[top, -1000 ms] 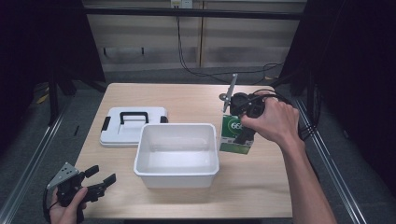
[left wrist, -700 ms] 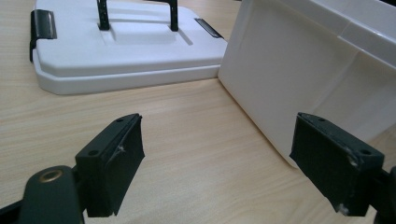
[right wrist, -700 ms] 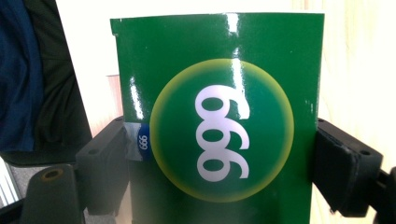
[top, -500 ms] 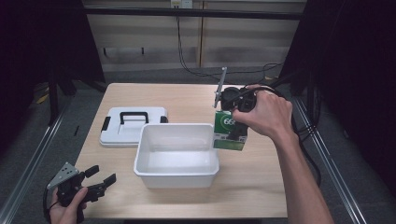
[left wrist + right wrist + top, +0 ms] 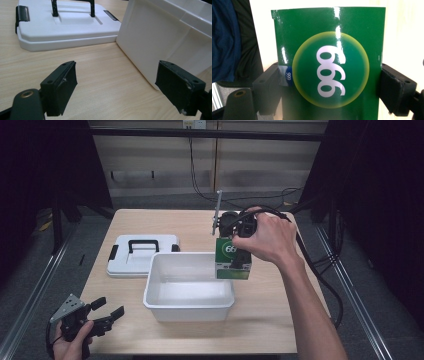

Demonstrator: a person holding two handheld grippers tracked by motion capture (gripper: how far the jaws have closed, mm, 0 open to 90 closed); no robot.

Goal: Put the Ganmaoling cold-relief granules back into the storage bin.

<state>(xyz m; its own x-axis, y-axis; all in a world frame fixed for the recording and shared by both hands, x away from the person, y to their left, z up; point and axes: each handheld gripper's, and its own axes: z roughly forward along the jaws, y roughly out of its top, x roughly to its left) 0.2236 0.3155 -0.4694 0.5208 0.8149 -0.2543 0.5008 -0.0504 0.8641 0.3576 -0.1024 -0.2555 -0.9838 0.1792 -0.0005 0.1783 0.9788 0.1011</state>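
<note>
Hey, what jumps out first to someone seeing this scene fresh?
The green box with white 999 print, clamped in the right gripper above the right rim of the white tub at table centre. Next, the white lid with a black handle, lying left of the tub.

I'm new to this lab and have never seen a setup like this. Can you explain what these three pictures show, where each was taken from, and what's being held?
No robot here: a person holds a two-jaw hand gripper in each hand. The high view looks down on a wooden table from above the person's side. On it sit a white plastic bin and, beside it, its white lid with black handle and clips. The other two pictures come from cameras riding on the grippers, looking along their black jaws. The right gripper is clamped on a green box printed with 999, held in the air at the bin's right edge. The left gripper hangs open at the table's near left corner, facing the bin and lid.
</note>
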